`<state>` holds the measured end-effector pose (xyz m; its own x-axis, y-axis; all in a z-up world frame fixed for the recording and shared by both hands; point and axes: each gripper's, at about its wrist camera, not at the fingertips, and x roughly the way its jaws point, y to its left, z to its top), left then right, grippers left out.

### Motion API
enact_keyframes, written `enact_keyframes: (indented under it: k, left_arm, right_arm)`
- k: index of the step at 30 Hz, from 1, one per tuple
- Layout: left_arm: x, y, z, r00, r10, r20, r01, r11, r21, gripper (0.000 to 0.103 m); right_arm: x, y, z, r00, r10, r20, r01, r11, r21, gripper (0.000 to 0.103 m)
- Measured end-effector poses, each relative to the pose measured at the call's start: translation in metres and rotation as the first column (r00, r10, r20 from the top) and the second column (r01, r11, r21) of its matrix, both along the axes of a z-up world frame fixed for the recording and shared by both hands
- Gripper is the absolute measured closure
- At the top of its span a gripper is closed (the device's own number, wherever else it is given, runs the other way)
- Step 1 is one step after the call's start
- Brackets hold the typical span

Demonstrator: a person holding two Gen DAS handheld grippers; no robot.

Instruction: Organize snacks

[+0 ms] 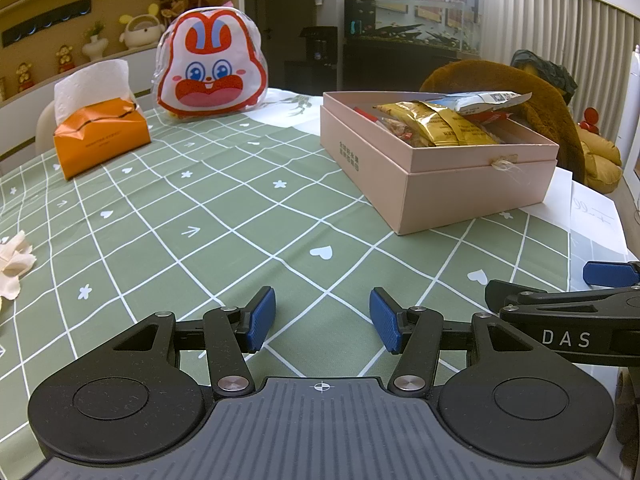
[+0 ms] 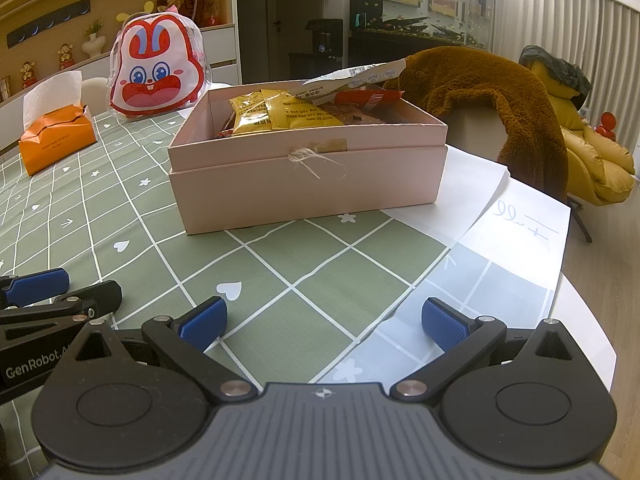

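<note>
A pink cardboard box (image 1: pixel 460 178) (image 2: pixel 304 184) stands on the green checked tablecloth. It holds several snack packets: yellow ones (image 1: pixel 436 122) (image 2: pixel 276 114), a white one (image 1: pixel 484 102) (image 2: pixel 352 76) on top, and a red one (image 2: pixel 366 98). My left gripper (image 1: pixel 322 320) is open and empty, low over the cloth in front of and left of the box. My right gripper (image 2: pixel 324 322) is open and empty, in front of the box. The two grippers sit side by side near the table's front edge.
A rabbit-face bag (image 1: pixel 212 64) (image 2: pixel 158 66) stands at the back. An orange tissue pack (image 1: pixel 100 140) (image 2: pixel 56 138) lies at the back left. A crumpled tissue (image 1: pixel 14 264) lies at the left edge. A brown fleece-draped chair (image 2: pixel 500 96) stands behind the box.
</note>
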<state>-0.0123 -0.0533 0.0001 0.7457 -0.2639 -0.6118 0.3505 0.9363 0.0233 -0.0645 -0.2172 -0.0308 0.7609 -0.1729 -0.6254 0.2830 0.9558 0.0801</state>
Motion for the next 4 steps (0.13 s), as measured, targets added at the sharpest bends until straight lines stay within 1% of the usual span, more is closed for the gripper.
enact_keyframes:
  k: [4]
  left_arm:
    - [-0.0002, -0.0002, 0.0000, 1.000, 0.002, 0.000, -0.002, 1.000, 0.000, 0.044]
  right_arm:
    - [0.0000, 0.0001, 0.0000, 1.000, 0.000, 0.000, 0.000, 1.000, 0.000, 0.000]
